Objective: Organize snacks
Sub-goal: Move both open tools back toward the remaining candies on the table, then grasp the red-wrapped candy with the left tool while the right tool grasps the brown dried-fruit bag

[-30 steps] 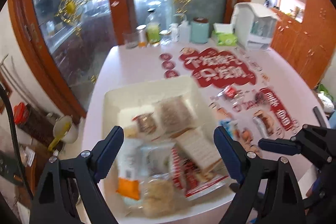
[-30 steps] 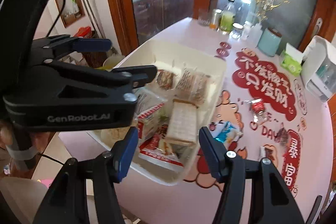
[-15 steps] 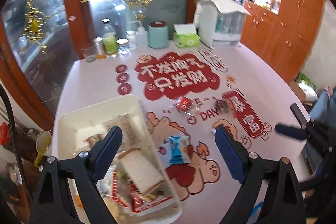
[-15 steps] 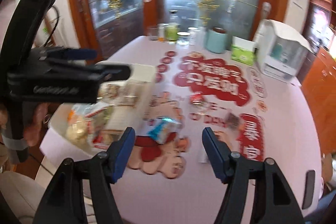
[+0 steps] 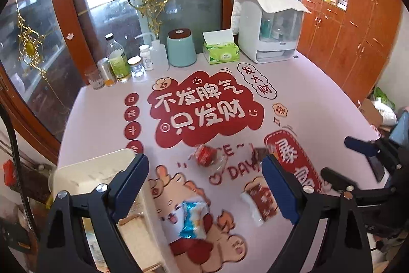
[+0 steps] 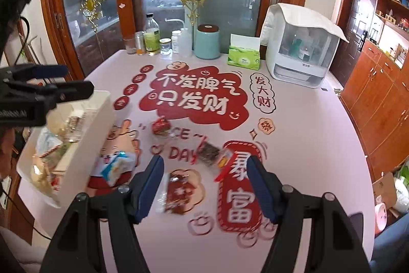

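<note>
A: Where do the snacks lie?

B: Four loose packets sit on the pink desk (image 6: pixel 306 124). A red round-wrapped snack (image 6: pixel 160 126) lies near the middle, below the big red lettering. A dark snack in clear wrap (image 6: pixel 209 150) lies to its right, touching the edge of the red printed banner. A blue-and-white packet (image 6: pixel 118 166) rests on the cartoon figure, just beside the white bin (image 6: pixel 84 145). A reddish-brown packet (image 6: pixel 176 192) lies nearest the camera.

A: And the bin?

B: It stands at the desk's left edge and holds several wrapped snacks, too blurred to name.

A: The tools?

B: The right tool (image 6: pixel 205 186) hangs above the desk with its jaws wide and nothing between the pads; the reddish-brown packet lies just beside its left finger. The left tool (image 5: pixel 204 186) is also spread wide and empty, above the blue-and-white packet (image 5: pixel 193 218), with its left finger over the bin (image 5: pixel 97 168).

A: Anything else?

B: Bottles, a teal canister (image 6: pixel 207 41), a green tissue box (image 6: pixel 244 56) and a white appliance (image 6: pixel 299 42) line the far edge.
</note>
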Demonstrator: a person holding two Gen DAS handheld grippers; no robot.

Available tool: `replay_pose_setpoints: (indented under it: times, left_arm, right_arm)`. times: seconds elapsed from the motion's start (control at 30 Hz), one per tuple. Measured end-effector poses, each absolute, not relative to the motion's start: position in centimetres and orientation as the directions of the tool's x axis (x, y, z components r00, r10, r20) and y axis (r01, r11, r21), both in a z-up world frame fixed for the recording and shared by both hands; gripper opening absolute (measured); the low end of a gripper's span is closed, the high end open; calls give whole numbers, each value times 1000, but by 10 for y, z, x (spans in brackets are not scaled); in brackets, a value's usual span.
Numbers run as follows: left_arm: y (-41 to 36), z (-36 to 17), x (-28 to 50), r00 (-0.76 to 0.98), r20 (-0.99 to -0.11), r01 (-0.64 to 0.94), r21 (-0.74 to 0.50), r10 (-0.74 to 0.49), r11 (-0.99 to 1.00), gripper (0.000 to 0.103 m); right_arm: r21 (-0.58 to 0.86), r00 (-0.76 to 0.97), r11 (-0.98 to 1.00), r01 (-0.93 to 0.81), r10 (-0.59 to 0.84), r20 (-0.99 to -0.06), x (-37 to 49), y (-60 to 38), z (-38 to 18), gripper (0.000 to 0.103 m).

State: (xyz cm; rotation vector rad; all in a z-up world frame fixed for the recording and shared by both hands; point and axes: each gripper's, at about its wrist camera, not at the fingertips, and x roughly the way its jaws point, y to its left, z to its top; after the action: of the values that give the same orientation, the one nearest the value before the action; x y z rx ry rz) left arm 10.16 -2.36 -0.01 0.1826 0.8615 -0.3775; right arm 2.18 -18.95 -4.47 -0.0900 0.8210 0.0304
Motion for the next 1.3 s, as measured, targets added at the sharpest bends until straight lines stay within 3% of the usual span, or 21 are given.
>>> replay_pose_setpoints:
  times: [0.13, 0.53, 1.0, 1.3]
  left_arm:
    - [-41, -16, 131, 539, -809, 343, -41, -233, 938, 89]
    - [-45, -107, 204, 365, -929, 112, -20, -60, 994, 89]
    - [-45, -200, 256, 178, -984, -65, -30, -18, 997, 89]
    - [-47, -227, 262, 117, -991, -87, -67, -57, 994, 89]
  right_arm:
    - [-75, 653, 993, -95, 5, -757, 51, -212, -64, 68]
    - [-66, 510, 955, -289, 95, -855, 124, -227, -145, 68]
    - [-140, 416, 861, -489, 89, -905, 165, -208, -208, 68]
    - [-34, 387, 873, -487, 181, -904, 179, -208, -220, 68]
